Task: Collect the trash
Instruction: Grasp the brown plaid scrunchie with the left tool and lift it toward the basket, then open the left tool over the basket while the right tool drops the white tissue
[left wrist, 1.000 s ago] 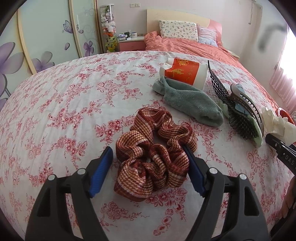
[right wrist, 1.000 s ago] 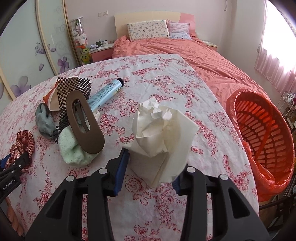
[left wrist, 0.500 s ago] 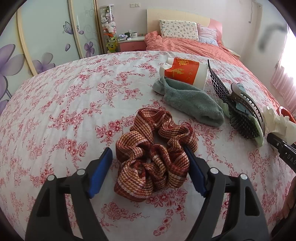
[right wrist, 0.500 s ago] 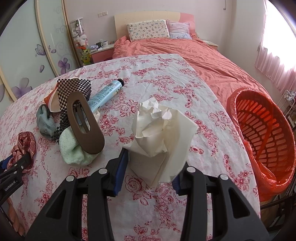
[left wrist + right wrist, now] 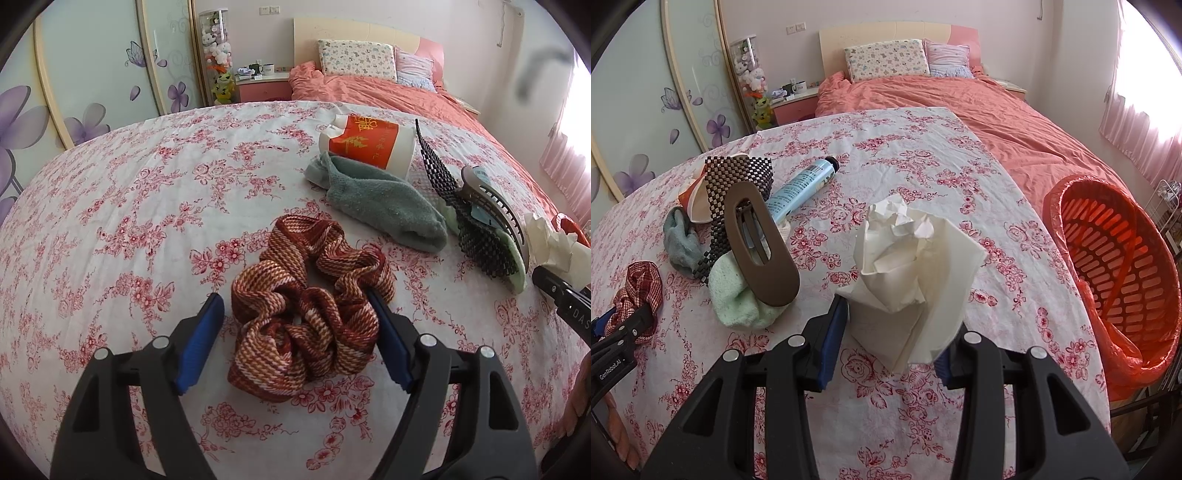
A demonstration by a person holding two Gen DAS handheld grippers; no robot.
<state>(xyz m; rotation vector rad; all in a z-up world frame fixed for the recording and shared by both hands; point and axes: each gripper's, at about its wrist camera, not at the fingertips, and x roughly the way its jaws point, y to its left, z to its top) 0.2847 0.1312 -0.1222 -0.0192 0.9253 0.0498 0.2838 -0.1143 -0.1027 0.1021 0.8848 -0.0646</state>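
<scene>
My right gripper (image 5: 892, 336) is shut on a crumpled white paper wad (image 5: 908, 266) and holds it just above the floral tablecloth. The wad also shows at the right edge of the left wrist view (image 5: 550, 243). An orange basket lined with an orange bag (image 5: 1115, 266) stands off the table's right edge. My left gripper (image 5: 295, 328) is open around a red-and-orange striped scrunchie (image 5: 306, 310) lying on the cloth; its right pad touches the fabric, its left pad is apart. The scrunchie also shows in the right wrist view (image 5: 639, 288).
On the table lie a white bottle with an orange label (image 5: 369, 146), a grey-green sock (image 5: 380, 199), a black mesh piece (image 5: 476, 236), a brown hair clip (image 5: 757, 240) on a pale green cloth (image 5: 738, 299), and a blue tube (image 5: 801, 188). A bed (image 5: 997, 118) lies beyond.
The right gripper has shifted a little to the right with the paper wad. The left gripper stays open around the scrunchie.
</scene>
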